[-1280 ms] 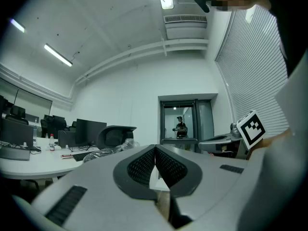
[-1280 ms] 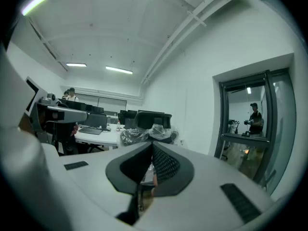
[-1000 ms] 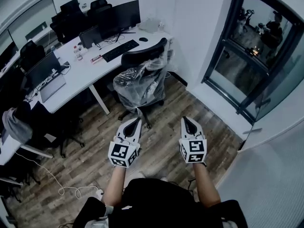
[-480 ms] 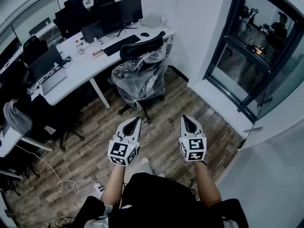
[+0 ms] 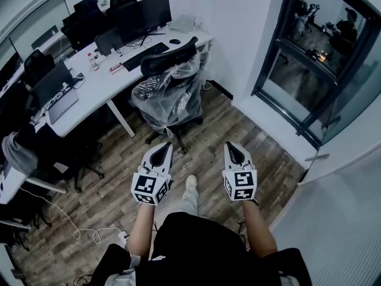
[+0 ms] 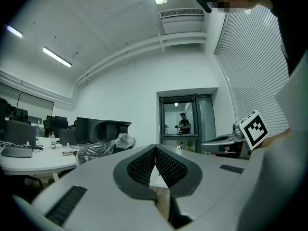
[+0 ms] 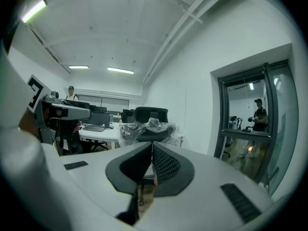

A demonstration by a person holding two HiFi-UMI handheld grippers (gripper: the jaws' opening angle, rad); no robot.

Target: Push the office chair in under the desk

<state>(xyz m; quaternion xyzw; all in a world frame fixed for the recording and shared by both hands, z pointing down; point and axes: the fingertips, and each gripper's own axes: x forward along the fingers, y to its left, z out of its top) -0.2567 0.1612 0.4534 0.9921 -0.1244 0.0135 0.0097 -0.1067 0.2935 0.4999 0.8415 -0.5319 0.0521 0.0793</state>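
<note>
A black office chair [image 5: 169, 91] with clear plastic wrapped over its back stands on the wood floor, pulled out from the white desk [image 5: 95, 91]. Its backrest top shows in the right gripper view as the chair [image 7: 150, 121], and in the left gripper view as the chair [image 6: 103, 138]. My left gripper [image 5: 164, 148] and right gripper [image 5: 232, 146] are held side by side in front of me, both shut and empty, pointing toward the chair and well short of it.
On the desk sit monitors [image 5: 143, 14], a keyboard [image 5: 144, 55] and a laptop [image 5: 56, 97]. Another dark chair [image 5: 53, 154] stands at the left. A glass door [image 5: 315, 70] is at the right, with a person [image 7: 259, 114] behind it. A cable [image 5: 71, 228] lies on the floor.
I have stepped forward: the chair and desk have drawn slightly nearer and shifted left in the head view. Both grippers stay shut, held the same way.
</note>
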